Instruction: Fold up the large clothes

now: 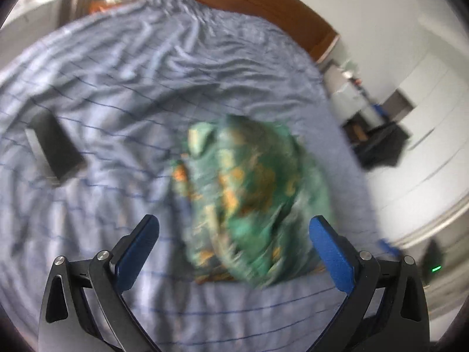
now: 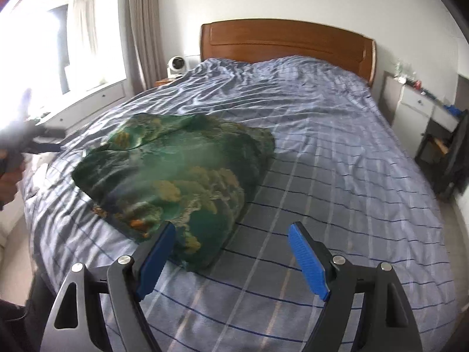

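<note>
A green garment (image 1: 249, 193) with orange and yellow patches lies bunched in a rough bundle on the blue checked bedsheet (image 1: 117, 67). The left wrist view is blurred. In it my left gripper (image 1: 234, 223) hovers wide open just in front of the bundle's near end, with nothing pressed by its blue pads. In the right wrist view the garment (image 2: 176, 170) lies left of centre. My right gripper (image 2: 233, 228) stands open at its near right corner; the left pad overlaps the cloth's edge and the right pad is over bare sheet (image 2: 337, 146). At the far left a hand holds the left gripper (image 2: 57, 139), blurred.
A dark rectangular object (image 1: 55, 152) lies on the sheet left of the garment. A wooden headboard (image 2: 287, 41) closes the far end of the bed. A white fan (image 2: 177, 64) stands by the curtain, and a white drawer unit (image 2: 419, 102) and a dark chair (image 2: 451, 161) are on the right.
</note>
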`<move>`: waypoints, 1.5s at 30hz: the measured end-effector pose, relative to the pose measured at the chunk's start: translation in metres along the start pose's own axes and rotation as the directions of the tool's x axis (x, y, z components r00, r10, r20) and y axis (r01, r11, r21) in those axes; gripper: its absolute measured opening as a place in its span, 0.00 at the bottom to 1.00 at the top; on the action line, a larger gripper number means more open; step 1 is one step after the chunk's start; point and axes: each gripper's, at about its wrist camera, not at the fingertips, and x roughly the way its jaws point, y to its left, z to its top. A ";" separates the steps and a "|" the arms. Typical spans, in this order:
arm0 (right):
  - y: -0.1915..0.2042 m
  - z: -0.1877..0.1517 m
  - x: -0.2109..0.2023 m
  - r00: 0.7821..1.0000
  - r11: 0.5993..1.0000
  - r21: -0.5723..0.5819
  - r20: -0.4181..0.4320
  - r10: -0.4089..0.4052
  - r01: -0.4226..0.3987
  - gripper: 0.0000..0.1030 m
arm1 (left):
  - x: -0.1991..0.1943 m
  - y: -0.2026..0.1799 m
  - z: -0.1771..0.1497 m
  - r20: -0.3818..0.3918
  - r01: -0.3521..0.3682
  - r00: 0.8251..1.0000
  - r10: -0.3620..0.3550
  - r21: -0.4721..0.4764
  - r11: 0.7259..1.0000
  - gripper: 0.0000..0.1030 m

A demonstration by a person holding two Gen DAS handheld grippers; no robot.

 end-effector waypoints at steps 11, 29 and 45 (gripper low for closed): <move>-0.028 0.033 0.055 0.978 0.962 0.192 -0.035 0.205 -0.194 0.79 | 0.130 0.054 -0.002 -0.224 0.005 0.974 -0.032 -0.121 0.993 1.00; -0.058 0.008 0.209 0.817 0.748 0.481 -0.105 0.566 -0.457 0.87 | 0.185 0.058 0.003 -0.220 0.131 0.961 -0.167 -0.171 0.977 1.00; -0.039 0.093 0.140 0.917 0.914 0.079 0.066 0.393 -0.398 0.62 | 0.154 -0.007 0.073 -0.010 0.151 0.989 -0.151 -0.005 0.989 0.58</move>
